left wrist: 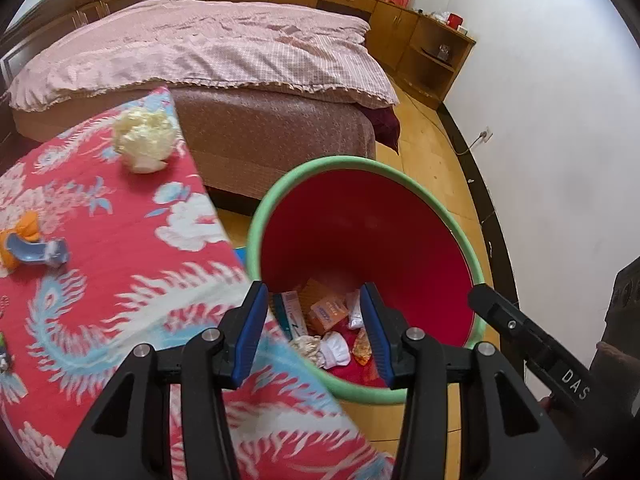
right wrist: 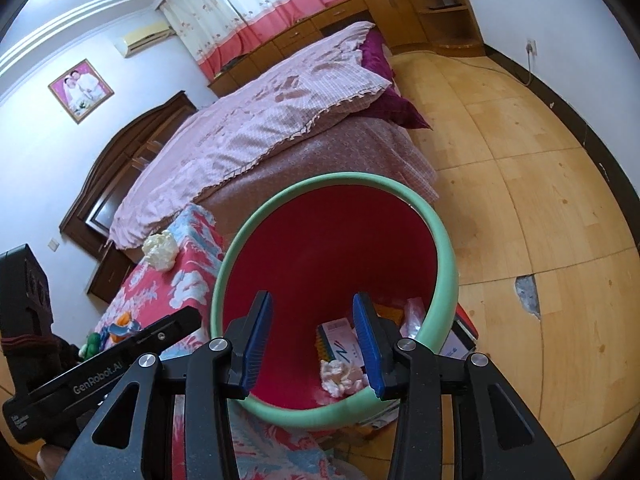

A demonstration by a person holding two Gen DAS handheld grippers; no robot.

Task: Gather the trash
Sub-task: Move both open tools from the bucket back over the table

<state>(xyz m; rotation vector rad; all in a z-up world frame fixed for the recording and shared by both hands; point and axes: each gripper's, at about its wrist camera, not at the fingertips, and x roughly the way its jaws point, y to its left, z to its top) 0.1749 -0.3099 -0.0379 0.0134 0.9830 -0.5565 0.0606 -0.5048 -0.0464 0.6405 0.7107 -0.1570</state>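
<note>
Both grippers hang over the bin mouth, jaws spread, nothing between the pads.

Left gripper [left wrist: 312,328]: spread and empty, tilted down. Directly below and ahead of its tips is the bin [left wrist: 420,184], red inside with a green rim. Trash sits at the bottom: a small orange box [left wrist: 328,312], a white-teal carton [left wrist: 290,312], a white crumpled wad [left wrist: 335,354], an orange wrapper [left wrist: 361,347], plus a couple more scraps too small to name. Roughly six pieces in the bin, exact count unclear.

Right gripper [right wrist: 312,340]: also spread and empty, the same bin just ahead of and under its tips. Part of this gripper shows at the lower right edge of the left view.

To the left of the left gripper is the counter [left wrist: 120,264] with its red floral cloth, its edge just beside the bin. One orange-and-grey item [left wrist: 32,246] lies well left of the tips. Farther ahead and left sits one pale crumpled paper ball [left wrist: 144,140] near the counter's far corner.

Beyond: one bed [left wrist: 200,48] and wooden cabinets along the wall.

Progress, my read: past halfway. Several pieces are binned, at least two are left on the counter, and more may sit at the left edge, partly cropped.
</note>
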